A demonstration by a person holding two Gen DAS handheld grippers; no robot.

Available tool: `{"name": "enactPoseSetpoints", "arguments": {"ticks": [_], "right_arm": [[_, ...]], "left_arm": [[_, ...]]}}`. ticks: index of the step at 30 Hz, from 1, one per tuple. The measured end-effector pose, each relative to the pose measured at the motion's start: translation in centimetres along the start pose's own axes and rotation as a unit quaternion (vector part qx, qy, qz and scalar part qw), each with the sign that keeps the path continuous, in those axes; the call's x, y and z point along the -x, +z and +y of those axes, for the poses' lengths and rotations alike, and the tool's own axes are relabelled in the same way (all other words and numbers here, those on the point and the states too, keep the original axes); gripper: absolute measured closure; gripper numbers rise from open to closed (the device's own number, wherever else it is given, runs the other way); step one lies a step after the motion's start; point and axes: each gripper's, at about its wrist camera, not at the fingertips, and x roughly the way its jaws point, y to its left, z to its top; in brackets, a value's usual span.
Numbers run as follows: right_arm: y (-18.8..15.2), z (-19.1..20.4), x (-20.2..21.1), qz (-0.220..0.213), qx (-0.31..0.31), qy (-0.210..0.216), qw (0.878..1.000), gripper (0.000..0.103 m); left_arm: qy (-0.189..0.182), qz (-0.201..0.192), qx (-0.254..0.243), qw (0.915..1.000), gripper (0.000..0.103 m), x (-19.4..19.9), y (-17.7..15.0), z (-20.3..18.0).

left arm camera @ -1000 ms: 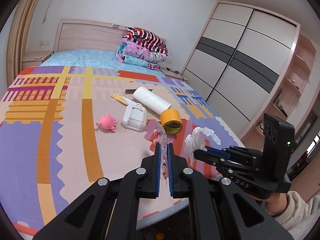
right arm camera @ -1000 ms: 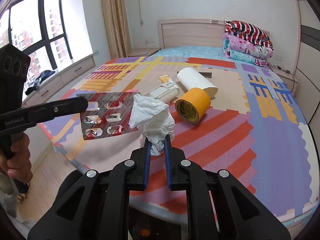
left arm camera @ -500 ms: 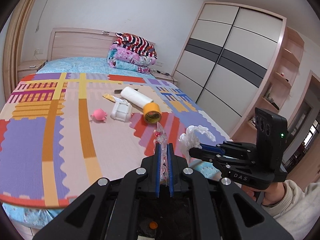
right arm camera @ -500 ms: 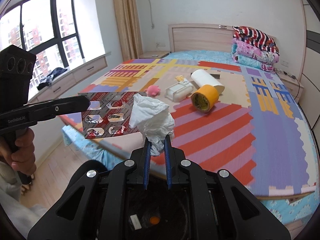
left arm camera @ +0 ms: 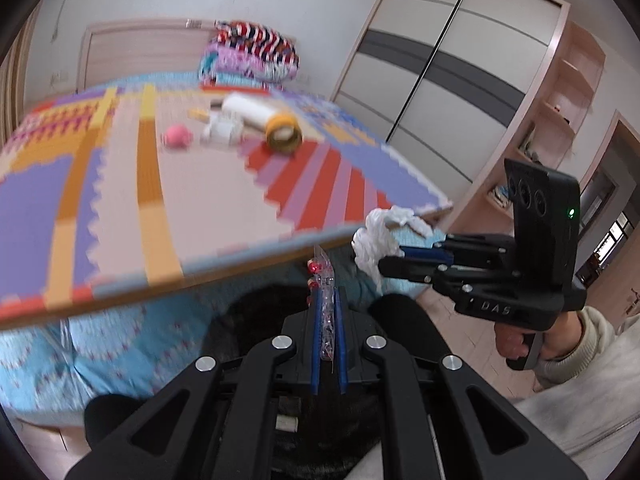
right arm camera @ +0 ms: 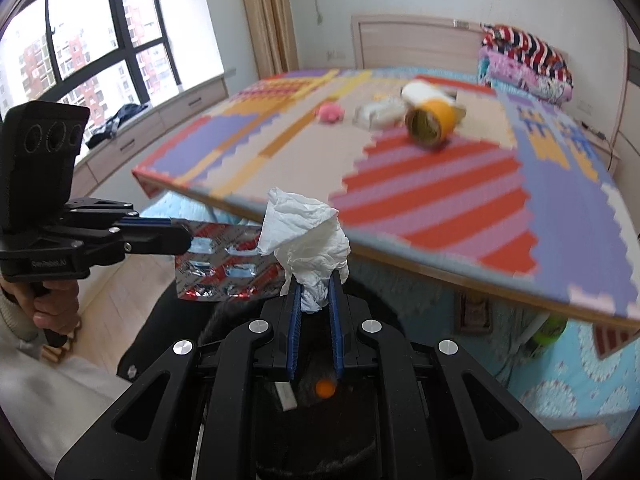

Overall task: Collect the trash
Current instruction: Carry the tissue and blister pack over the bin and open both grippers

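Left gripper [left arm camera: 328, 300] clamped edge-on on a used blister pack [left arm camera: 323, 280]; in the right wrist view that same pack [right arm camera: 224, 264] shows flat, silver foil with red stripes, held out off the bed edge by the left gripper [right arm camera: 182, 236]. Right gripper [right arm camera: 316, 292] clamped on a crumpled white tissue [right arm camera: 308, 236], wad sticking up above the blue finger pads [right arm camera: 295, 320]; in the left wrist view the tissue [left arm camera: 380, 240] sits at the tip of the right gripper [left arm camera: 386, 260], just off the corner of the foam puzzle mat [left arm camera: 200, 184]. Both items are in the air past the foot of the bed, above a dark opening below the grippers, too unclear to name. On the mat, well apart from the grippers: yellow tape roll [right arm camera: 432, 122], white roll [left arm camera: 248, 110], white plastic container [left arm camera: 224, 132], pink toy [left arm camera: 176, 136]. Folded blankets [right arm camera: 524, 64] lie at the headboard. Background blurred.
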Motion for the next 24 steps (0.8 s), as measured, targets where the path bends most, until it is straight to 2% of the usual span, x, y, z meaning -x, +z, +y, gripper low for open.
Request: {"name": "enactPoseSetpoints", "arguments": {"ticks": [7, 13, 24], "right_arm": [[-4.0, 0.3, -2.5, 0.06, -0.013, 0.015, 0.998, 0.089], [-6.4, 0.1, -4.9, 0.105, -0.022, 0.016, 0.994, 0.089], [-9.0, 0.6, -8.7, 0.184, -0.028, 0.027, 0.982, 0.089]], "left_arm": [[0.0, 0.063, 0.031, 0.9975, 0.097, -3.7, -3.2, 1.9], [0.02, 0.103, 0.035, 0.9939, 0.097, -6.1, -5.2, 3.0], [0.031, 0.141, 0.039, 0.9888, 0.097, -8.2, -6.7, 3.5]]}}
